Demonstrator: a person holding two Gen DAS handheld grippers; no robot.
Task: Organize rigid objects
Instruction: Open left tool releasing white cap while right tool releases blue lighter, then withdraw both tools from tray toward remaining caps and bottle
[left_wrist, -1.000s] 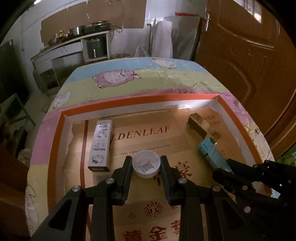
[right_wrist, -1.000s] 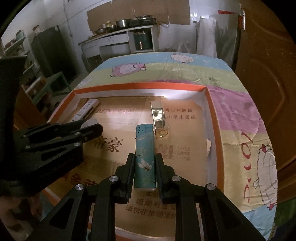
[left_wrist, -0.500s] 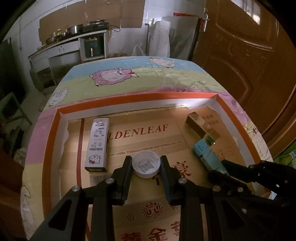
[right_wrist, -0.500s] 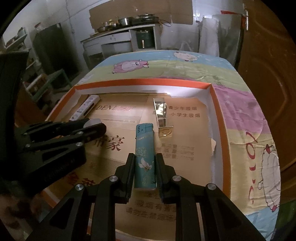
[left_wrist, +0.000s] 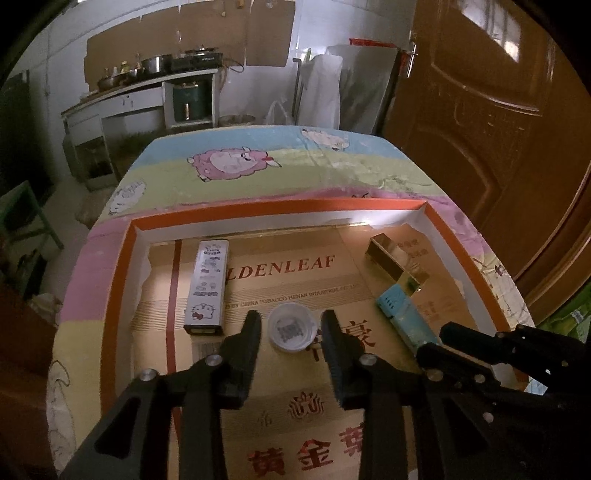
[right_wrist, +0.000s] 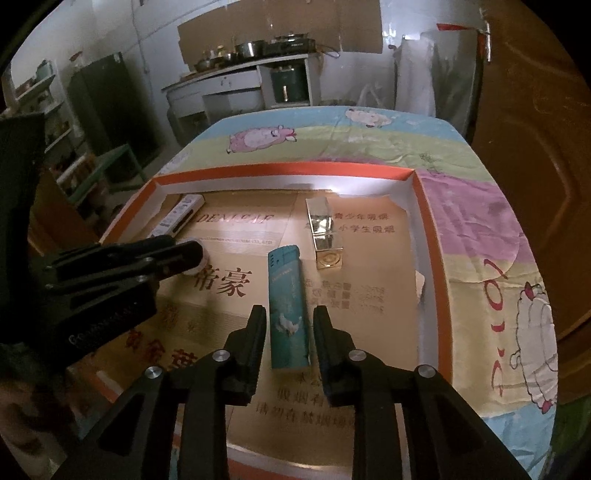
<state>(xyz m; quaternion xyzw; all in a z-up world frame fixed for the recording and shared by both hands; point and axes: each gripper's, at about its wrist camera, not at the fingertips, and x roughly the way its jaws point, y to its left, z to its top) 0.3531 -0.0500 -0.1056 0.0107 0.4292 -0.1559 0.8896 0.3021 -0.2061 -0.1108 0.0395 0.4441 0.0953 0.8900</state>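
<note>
A white bottle cap (left_wrist: 292, 331) lies on the cardboard floor of the orange-rimmed tray (left_wrist: 258, 206). My left gripper (left_wrist: 291, 326) straddles the cap; its jaws are opening and gaps show on both sides of the cap. A teal lighter (right_wrist: 288, 308) lies flat in the tray between the fingers of my right gripper (right_wrist: 289, 319), whose jaws are also opening, clear of the lighter's sides. The same lighter (left_wrist: 404, 319) shows at the right in the left wrist view, below the right gripper's fingers (left_wrist: 458, 339). In the right wrist view the left gripper's fingers (right_wrist: 159, 254) hide most of the cap.
A long white cartoon-printed box (left_wrist: 207, 286) lies at the tray's left. A gold rectangular box (right_wrist: 325, 236) lies behind the lighter near the right wall. The tray sits on a table with a pastel sheep cloth (left_wrist: 236, 162). A wooden door (left_wrist: 498, 110) stands at right.
Both grippers have let go: the left jaws spread away from the cap, the right jaws moved off the lighter. Both objects rest on the tray floor. The hands stayed in place.
</note>
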